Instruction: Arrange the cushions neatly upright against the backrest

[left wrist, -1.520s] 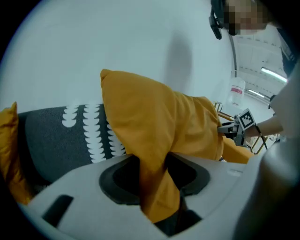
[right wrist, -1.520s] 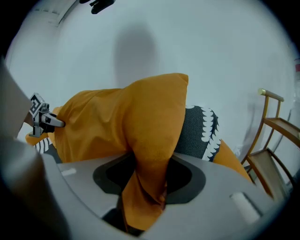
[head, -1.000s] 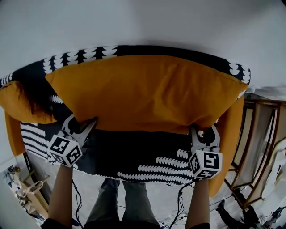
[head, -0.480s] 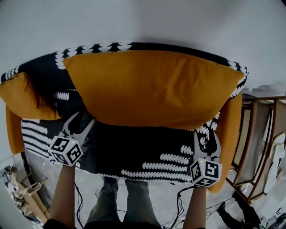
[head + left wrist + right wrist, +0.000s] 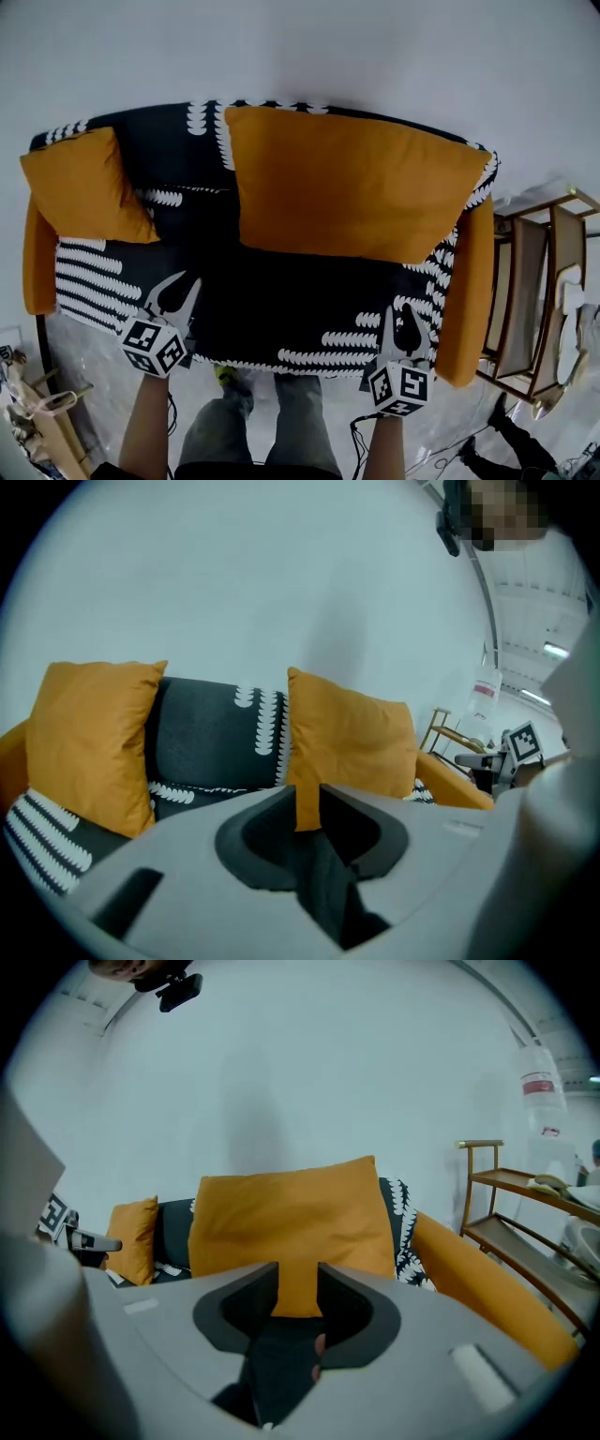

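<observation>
A large orange cushion stands upright against the backrest of the black-and-white sofa, right of centre. A smaller orange cushion leans upright at the left end. My left gripper hovers over the seat's front left and my right gripper over its front right. Both are well short of the cushions. Each pair of jaws has just been closing, keeps a narrow gap and holds nothing. The left gripper view has the large cushion ahead and the small one at left. The right gripper faces the large cushion.
Orange armrests bound the sofa on both sides. A wooden shelf rack stands right of it, also visible as a rack in the right gripper view. A white wall is behind. The person's legs and cables are on the floor in front.
Both grippers have pulled back from the large cushion's lower edge to the seat's front. The cushion now stands free against the backrest, and the jaws are narrower.
</observation>
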Available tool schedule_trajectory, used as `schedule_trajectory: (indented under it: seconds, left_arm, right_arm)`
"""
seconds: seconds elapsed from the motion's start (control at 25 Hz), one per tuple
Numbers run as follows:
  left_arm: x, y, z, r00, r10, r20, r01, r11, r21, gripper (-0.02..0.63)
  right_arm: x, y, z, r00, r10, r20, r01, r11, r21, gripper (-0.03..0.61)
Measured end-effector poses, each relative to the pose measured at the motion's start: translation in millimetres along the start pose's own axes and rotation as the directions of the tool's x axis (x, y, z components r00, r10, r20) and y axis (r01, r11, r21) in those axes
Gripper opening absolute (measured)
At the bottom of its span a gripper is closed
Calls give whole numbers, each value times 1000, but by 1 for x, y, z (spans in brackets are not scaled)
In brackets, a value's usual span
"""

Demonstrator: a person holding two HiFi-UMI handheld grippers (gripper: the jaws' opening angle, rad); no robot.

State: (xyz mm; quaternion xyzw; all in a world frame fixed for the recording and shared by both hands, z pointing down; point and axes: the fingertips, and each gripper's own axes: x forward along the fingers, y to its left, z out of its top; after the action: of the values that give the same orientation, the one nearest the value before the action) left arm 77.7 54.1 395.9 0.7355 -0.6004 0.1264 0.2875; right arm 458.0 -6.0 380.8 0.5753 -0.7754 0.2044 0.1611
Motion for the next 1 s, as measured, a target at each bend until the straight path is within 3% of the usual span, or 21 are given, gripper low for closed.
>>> schedule_trajectory:
  seconds: [0.2, 0.32, 0.64, 1.0]
  left_arm:
    - [-82, 3, -5, 1000, -13, 28, 12, 1000, 25, 9]
    - [-132, 7, 7, 997, -24, 73, 22, 999, 32, 0]
    - [-261, 27, 50, 982, -31, 186, 14, 996, 87, -1]
    - [-340, 15, 99, 966, -70, 251, 44, 993, 106, -2]
  right_arm:
    - [-63, 74, -3, 1000, -1, 19, 1, 1000, -10, 77]
    - [-99, 118, 4, 999, 5, 40, -5, 1000, -10, 14]
    - [-189, 224, 40, 992, 75, 101, -73, 997, -29, 12]
    - [-257, 283, 108, 978, 119, 174, -104, 990, -97, 12]
